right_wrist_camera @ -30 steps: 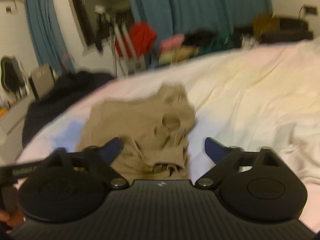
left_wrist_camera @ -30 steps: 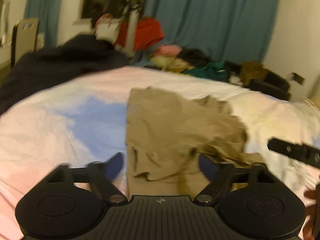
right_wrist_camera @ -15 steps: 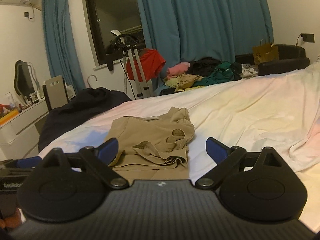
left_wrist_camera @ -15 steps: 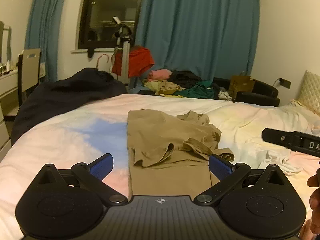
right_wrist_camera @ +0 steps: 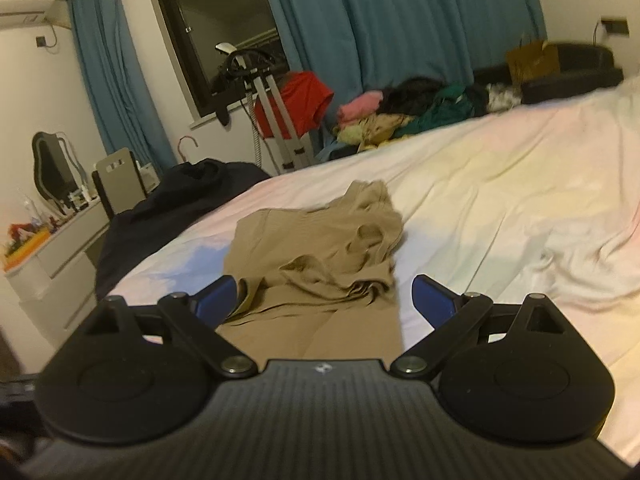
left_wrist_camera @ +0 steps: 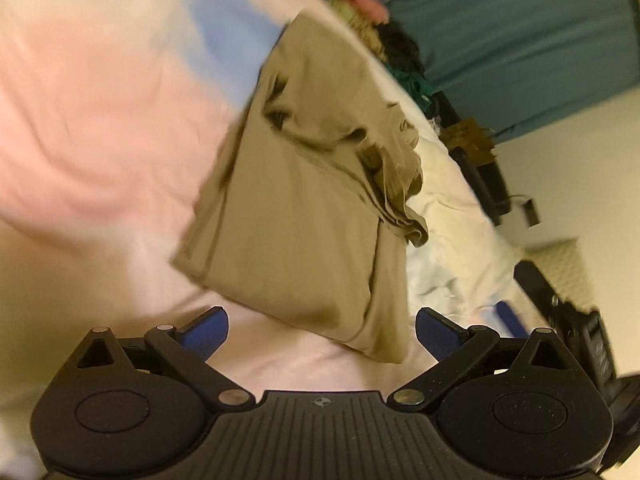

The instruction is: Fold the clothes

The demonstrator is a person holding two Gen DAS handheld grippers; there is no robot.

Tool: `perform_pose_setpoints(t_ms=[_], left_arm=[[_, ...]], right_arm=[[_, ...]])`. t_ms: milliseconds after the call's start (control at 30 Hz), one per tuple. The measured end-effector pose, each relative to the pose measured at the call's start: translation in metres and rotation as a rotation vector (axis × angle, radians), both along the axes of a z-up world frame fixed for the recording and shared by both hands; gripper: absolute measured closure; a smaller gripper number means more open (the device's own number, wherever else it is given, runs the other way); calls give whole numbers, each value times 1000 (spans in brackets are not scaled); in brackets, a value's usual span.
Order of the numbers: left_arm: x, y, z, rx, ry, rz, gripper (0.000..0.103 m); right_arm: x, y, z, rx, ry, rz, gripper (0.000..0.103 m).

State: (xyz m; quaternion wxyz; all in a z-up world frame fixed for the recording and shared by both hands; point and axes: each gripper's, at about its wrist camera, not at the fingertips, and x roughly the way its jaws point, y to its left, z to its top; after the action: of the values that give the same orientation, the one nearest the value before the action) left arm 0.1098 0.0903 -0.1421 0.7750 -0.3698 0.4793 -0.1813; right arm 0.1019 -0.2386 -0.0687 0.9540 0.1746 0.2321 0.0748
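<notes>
A tan garment (left_wrist_camera: 304,208) lies partly folded on the pastel bed sheet (left_wrist_camera: 92,128), with a bunched heap of cloth along its right side. My left gripper (left_wrist_camera: 320,334) is open and empty, hovering just above the garment's near hem, tilted. The right gripper's body (left_wrist_camera: 568,320) shows at the right edge of that view. In the right wrist view the same garment (right_wrist_camera: 320,264) lies straight ahead. My right gripper (right_wrist_camera: 320,304) is open and empty over its near end.
The bed sheet (right_wrist_camera: 500,208) stretches right, rumpled. A dark blanket (right_wrist_camera: 172,208) lies on the bed's far left corner. Behind are a clothes pile (right_wrist_camera: 408,112), a red garment on a stand (right_wrist_camera: 296,104), blue curtains (right_wrist_camera: 400,20) and a white dresser (right_wrist_camera: 52,256).
The left gripper has tipped down and rolled, moving close over the garment's near hem. The right gripper has moved slightly closer to the garment. Both stay open.
</notes>
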Motion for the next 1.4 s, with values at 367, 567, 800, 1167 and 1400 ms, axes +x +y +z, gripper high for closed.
perform_pose_setpoints(t_ms=[367, 567, 800, 1167, 1400], left_arm=[[3, -12, -3, -191, -161, 50, 23], [7, -12, -15, -178, -101, 74, 21], [17, -5, -32, -161, -39, 137, 39], [18, -13, -27, -127, -59, 142, 51], [14, -1, -36, -202, -32, 237, 84]], right_arm=[[9, -7, -22, 218, 140, 39, 7], [11, -19, -43, 518, 268, 84, 7], [11, 4, -102, 810, 525, 144, 7], [10, 6, -112, 930, 514, 153, 7], [12, 6, -118, 965, 534, 133, 5]])
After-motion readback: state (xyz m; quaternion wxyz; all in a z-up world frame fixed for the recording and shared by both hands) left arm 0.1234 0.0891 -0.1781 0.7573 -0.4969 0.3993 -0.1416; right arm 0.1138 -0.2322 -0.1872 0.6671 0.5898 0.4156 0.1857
